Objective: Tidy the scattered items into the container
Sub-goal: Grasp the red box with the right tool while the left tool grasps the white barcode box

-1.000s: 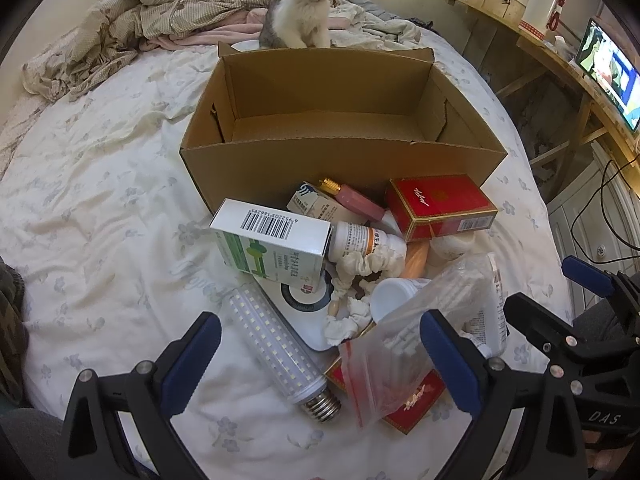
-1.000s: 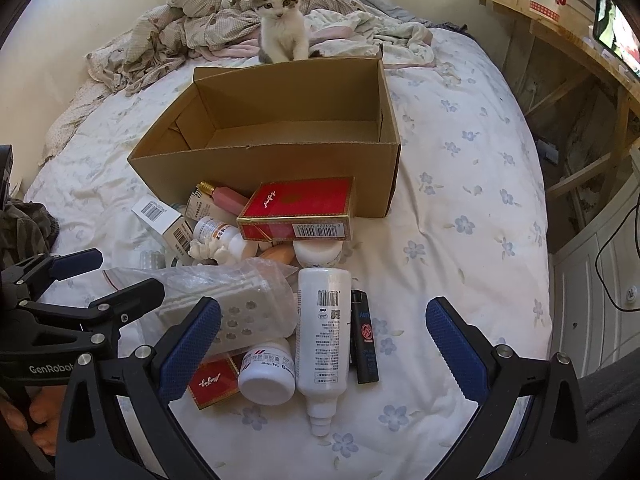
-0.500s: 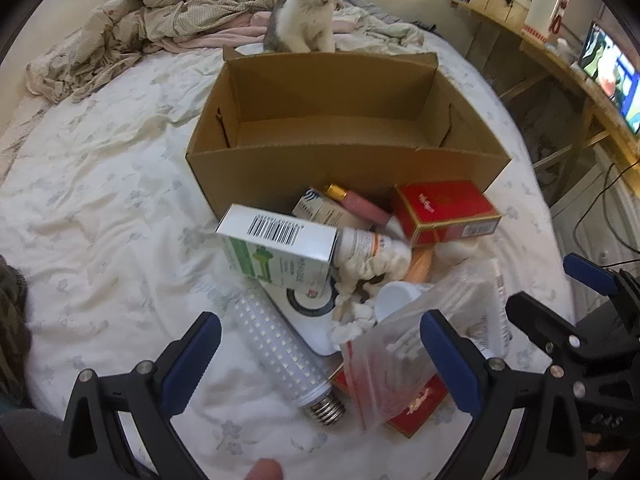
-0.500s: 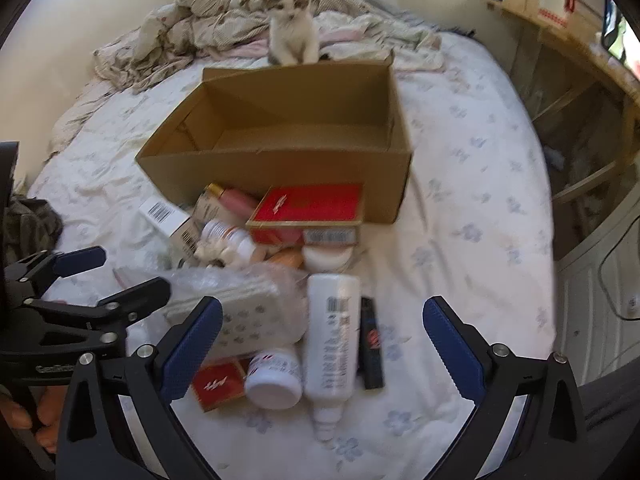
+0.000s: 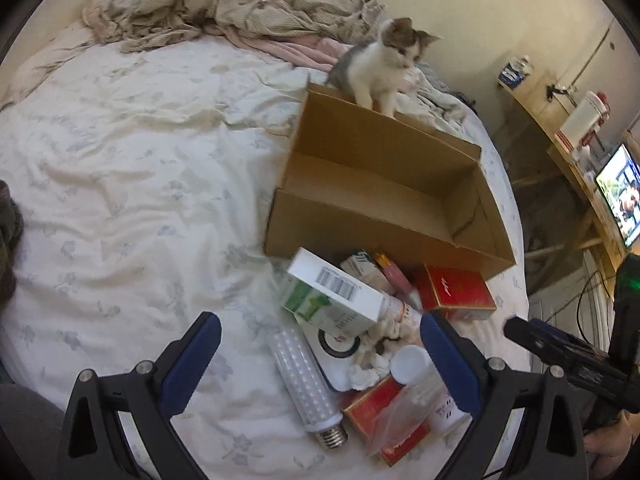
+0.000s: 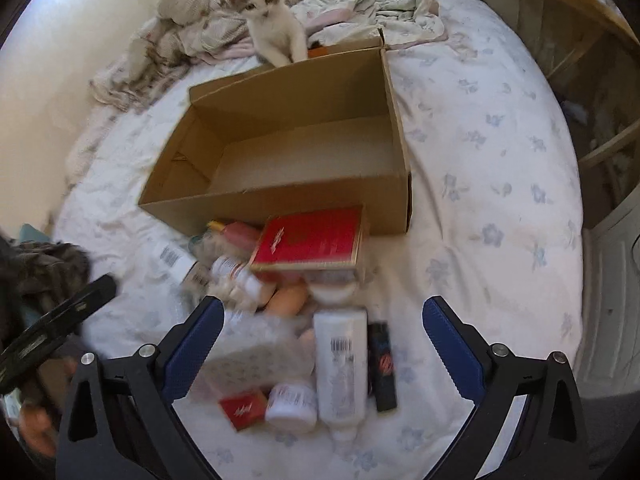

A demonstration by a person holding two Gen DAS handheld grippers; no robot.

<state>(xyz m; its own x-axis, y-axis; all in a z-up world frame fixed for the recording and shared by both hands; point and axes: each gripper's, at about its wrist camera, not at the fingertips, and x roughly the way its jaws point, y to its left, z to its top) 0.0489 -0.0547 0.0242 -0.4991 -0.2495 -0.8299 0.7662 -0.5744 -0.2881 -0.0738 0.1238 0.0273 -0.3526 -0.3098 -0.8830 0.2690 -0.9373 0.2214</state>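
Note:
An open, empty cardboard box (image 5: 384,200) (image 6: 288,152) stands on the bed. In front of it lies a heap: a white-green carton (image 5: 332,296), an LED bulb (image 5: 304,380), a red box (image 5: 456,292) (image 6: 310,238), a white bottle (image 6: 340,368), a black lighter (image 6: 382,368), a white jar (image 6: 291,402), a clear plastic bag (image 6: 256,354). My left gripper (image 5: 320,364) is open and empty above the bulb. My right gripper (image 6: 320,348) is open and empty above the bottle and bag.
A kitten (image 5: 384,68) (image 6: 274,28) sits at the box's far wall. Crumpled bedding (image 5: 248,4) lies behind. A wooden desk with a screen (image 5: 620,200) stands to the right of the bed. Dark cloth (image 6: 48,272) lies at the left.
Both grippers have swung: the left view turned left, putting the box and heap to the right; the right gripper moved forward over the heap. Both stayed open. The kitten turned its head.

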